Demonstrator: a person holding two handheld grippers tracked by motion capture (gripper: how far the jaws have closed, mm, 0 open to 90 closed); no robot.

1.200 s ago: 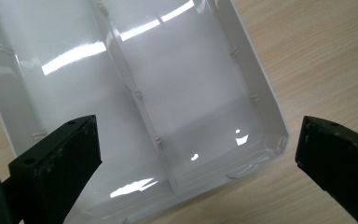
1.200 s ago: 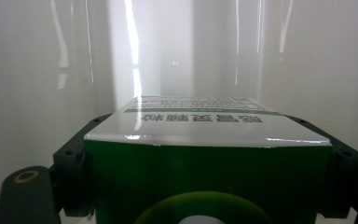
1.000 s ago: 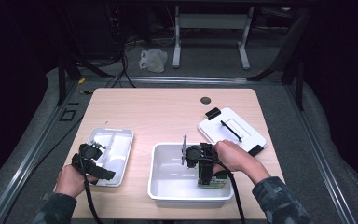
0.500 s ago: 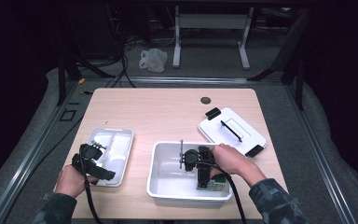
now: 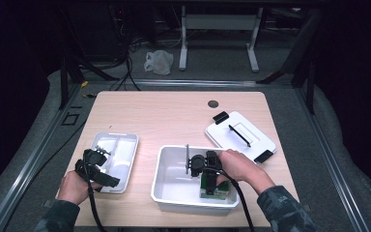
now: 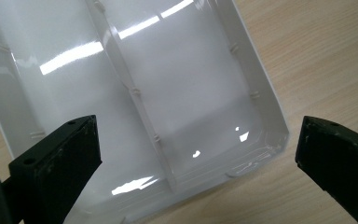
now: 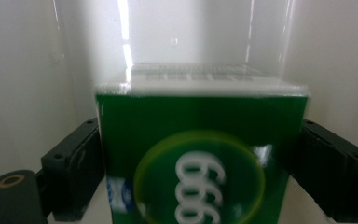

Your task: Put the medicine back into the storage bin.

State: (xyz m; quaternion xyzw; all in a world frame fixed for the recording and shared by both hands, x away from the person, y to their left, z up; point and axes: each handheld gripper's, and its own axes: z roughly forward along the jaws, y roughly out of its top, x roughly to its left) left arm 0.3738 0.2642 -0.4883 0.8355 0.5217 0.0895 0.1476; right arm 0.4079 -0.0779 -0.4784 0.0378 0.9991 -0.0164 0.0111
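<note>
1. Location: the green box (image 5: 216, 189) stands inside the white bin (image 5: 166, 159), near the bin's front right corner, between the jaws of the right gripper (image 5: 211, 181).
2. Right gripper state: its jaws have just been opening with the box between them. In the right gripper view both pads sit flush on the box's (image 7: 200, 140) side faces with no gap that I can see. I read this as a grip on the box, possibly a loosening one.
3. Left gripper (image 5: 99, 157) state: released, jaws wide apart and holding nothing, over the near end of the divided tray (image 6: 256, 93).
4. Handling, my judgement: a light carton with stiff edges and softer panels. The glossy wrap may slip, and hard squeezing could dent it.
5. Grip point: I would take it across the two narrow side faces, low to mid height, with the pads flat.
6. Not readable:
   - The box's base and its contact with the bin floor are hidden.
   - The print is blurred and cut off at the bottom edge.
   - In the high view the person's hand and the gripper body cover most of the box.
</note>
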